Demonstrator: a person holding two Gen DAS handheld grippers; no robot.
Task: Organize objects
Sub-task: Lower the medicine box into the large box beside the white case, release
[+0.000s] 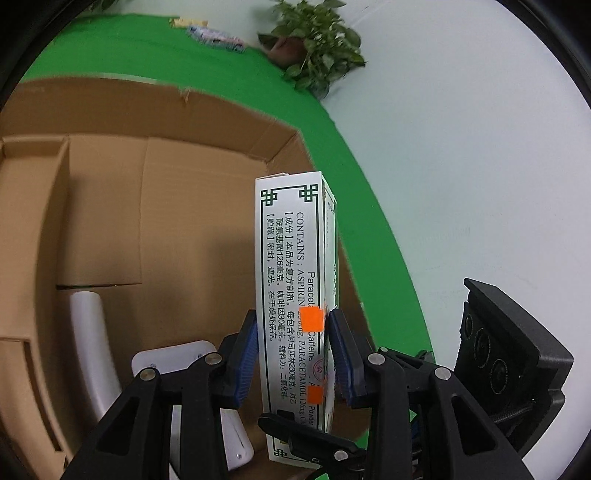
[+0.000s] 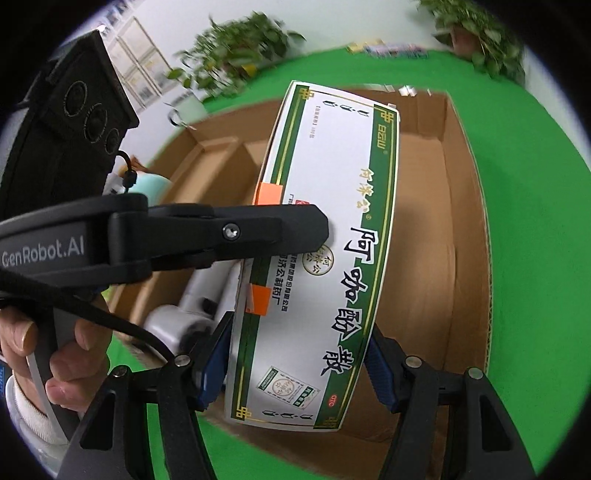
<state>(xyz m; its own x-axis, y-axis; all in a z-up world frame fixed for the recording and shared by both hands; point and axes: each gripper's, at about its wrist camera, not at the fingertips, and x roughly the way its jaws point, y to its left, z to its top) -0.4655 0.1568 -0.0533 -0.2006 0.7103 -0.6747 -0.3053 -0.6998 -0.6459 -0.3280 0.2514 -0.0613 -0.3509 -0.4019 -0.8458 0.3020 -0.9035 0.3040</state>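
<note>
A white and green medicine box (image 1: 291, 266) with Chinese print is held above the open cardboard box (image 1: 110, 206). My left gripper (image 1: 291, 354) is shut on its narrow side, blue pads on both faces. My right gripper (image 2: 295, 365) is shut on the same medicine box (image 2: 332, 236), gripping its lower end across the wide face. The left gripper's black finger (image 2: 229, 229) crosses the box from the left in the right wrist view. The cardboard box (image 2: 461, 221) lies under the medicine box.
A white device (image 1: 96, 347) lies inside the cardboard box at its near left; it also shows in the right wrist view (image 2: 192, 306). A green cloth (image 2: 535, 221) covers the table. Potted plants (image 1: 314, 40) and small packets (image 1: 214, 35) stand at the far edge.
</note>
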